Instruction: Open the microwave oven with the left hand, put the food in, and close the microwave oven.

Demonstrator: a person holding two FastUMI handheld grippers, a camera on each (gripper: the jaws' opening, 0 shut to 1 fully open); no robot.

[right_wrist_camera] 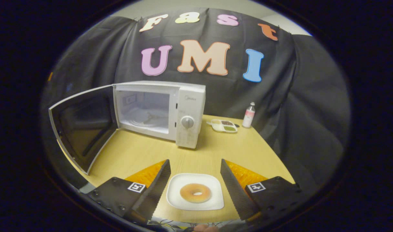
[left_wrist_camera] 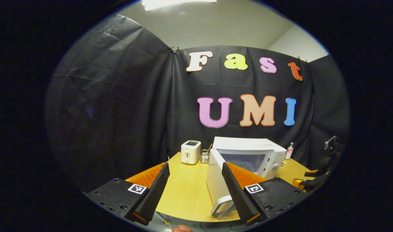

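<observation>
With the microwave (right_wrist_camera: pixel 159 111) door (right_wrist_camera: pixel 82 127) swung wide, the right gripper (right_wrist_camera: pixel 195 180), fingers spread, hovers with the plate (right_wrist_camera: pixel 215 201) and its doughnut (right_wrist_camera: pixel 195 192) directly between them, nearer than the left gripper (left_wrist_camera: pixel 195 185), also spread, by the door's handle (left_wrist_camera: pixel 222 206).

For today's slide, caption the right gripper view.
Open right gripper poised over a doughnut on a plate, microwave door open.

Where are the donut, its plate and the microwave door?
donut (right_wrist_camera: pixel 195 192), right gripper view, on its glazed ring.
plate (right_wrist_camera: pixel 174 197), right gripper view, bare left rim.
microwave door (right_wrist_camera: pixel 83 125), right gripper view, inner window pane.
</observation>
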